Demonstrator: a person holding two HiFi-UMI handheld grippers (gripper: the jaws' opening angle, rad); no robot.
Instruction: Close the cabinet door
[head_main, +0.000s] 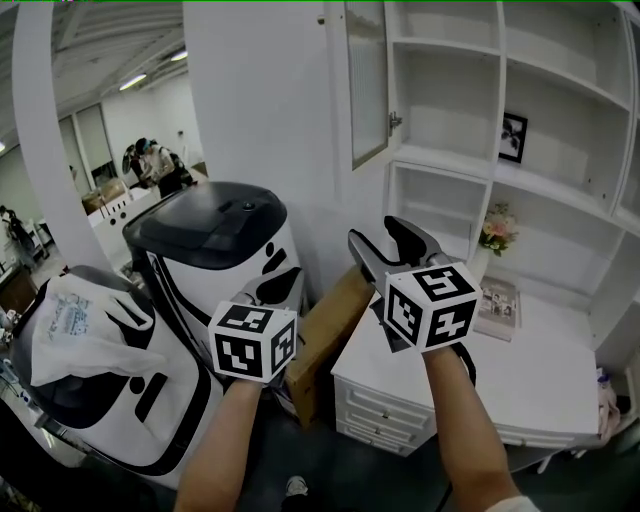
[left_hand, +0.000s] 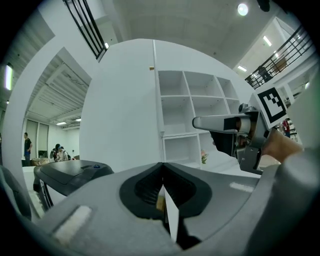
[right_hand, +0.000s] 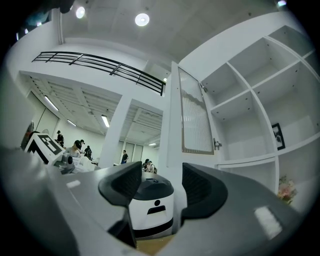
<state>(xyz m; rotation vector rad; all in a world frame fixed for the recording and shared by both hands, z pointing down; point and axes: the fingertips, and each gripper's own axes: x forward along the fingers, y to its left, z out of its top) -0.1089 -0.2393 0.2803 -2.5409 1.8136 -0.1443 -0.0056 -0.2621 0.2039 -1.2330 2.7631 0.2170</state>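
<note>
My right gripper (right_hand: 154, 186) has its jaws spread wide with nothing between them; through the gap I see only the far-off white machine (right_hand: 151, 207) with its dark lid. I judge the spread is there so a finger can push on the door or take its edge. My left gripper (left_hand: 162, 175) has its jaws pressed together on nothing. In the head view it sits lower and further left, near that machine, which I read as keeping it out of the job.

The cabinet door (head_main: 368, 80), a white frame round ribbed glass, stands swung out toward me from the upper left of the shelf unit (head_main: 560, 215). A small metal fitting (head_main: 396, 121) shows on its edge nearest the shelves; hinge or catch, I cannot tell. The right gripper is below the door and apart from it, pointing roughly its way, so I judge the closing not yet begun.

The compartments behind the door show nothing in them. Further right, one holds a framed picture (head_main: 513, 137). Below it, flowers (head_main: 497, 228) stand in the bay above the desk (head_main: 545, 385), with a magazine (head_main: 497, 306) lying flat just beside them
</note>
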